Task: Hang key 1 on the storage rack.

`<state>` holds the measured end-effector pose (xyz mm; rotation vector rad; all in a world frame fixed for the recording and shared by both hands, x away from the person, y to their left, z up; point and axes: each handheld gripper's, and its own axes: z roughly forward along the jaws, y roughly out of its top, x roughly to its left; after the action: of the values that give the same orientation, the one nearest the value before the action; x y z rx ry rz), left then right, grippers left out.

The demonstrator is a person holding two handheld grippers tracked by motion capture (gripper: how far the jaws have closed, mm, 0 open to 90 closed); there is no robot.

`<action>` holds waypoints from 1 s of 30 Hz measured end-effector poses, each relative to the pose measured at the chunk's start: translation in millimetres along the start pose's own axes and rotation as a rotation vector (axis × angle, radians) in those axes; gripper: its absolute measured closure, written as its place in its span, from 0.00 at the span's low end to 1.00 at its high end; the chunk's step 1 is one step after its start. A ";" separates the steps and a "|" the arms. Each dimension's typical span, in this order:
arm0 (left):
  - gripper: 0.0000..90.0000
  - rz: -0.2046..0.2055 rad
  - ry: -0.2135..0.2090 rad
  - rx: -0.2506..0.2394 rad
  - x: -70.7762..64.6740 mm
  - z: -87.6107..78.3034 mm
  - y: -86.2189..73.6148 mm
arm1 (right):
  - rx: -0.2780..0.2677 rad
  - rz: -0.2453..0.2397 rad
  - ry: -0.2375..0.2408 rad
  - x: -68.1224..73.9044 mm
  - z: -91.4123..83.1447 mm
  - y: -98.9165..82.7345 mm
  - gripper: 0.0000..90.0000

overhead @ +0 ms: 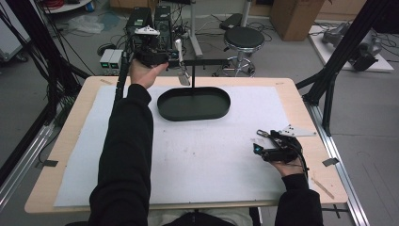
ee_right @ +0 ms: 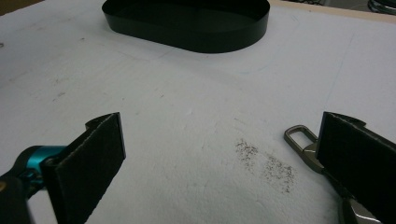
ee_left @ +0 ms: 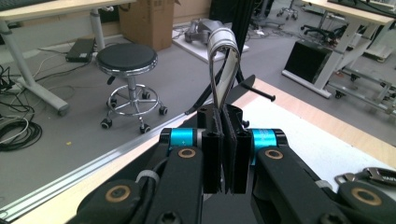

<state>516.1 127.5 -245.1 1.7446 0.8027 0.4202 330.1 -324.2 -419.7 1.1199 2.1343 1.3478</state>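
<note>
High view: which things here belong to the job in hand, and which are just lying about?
In the job: strap loop, pinched in the shut left gripper; black stand with oval tray; metal clip beside the open right gripper.
Lying about: stool; cardboard box; computer towers on the floor.

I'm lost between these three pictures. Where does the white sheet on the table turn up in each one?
High view: the white sheet covers most of the tabletop, centre of frame.
Left gripper view: a pale strip at lower right, beyond the jaws.
Right gripper view: it is the ground beneath the jaws.
Shared landmark: the wooden table rim bordering the sheet.
</note>
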 end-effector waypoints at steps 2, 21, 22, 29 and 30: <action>0.96 0.001 0.004 -0.010 -0.1 1.3 1.1 | 0.003 0.002 0.001 0.2 0.2 0.0 0.01; 0.96 0.015 0.069 -0.054 -7.8 10.4 4.4 | 0.009 -0.001 -0.001 -0.2 0.9 -0.2 0.01; 0.96 0.020 0.076 -0.057 -8.7 11.5 4.5 | 0.010 -0.002 -0.002 -0.2 1.0 -0.3 0.01; 0.96 0.016 0.109 -0.072 -7.3 16.3 4.5 | 0.014 -0.007 -0.003 -0.1 0.9 -0.5 0.01; 0.96 0.015 0.113 -0.071 -7.1 17.0 4.1 | 0.014 -0.006 -0.003 -0.1 1.0 -0.6 0.01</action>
<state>523.3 110.1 -245.9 1.6732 0.8448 0.5551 330.6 -323.8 -420.7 1.1187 2.1469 1.3299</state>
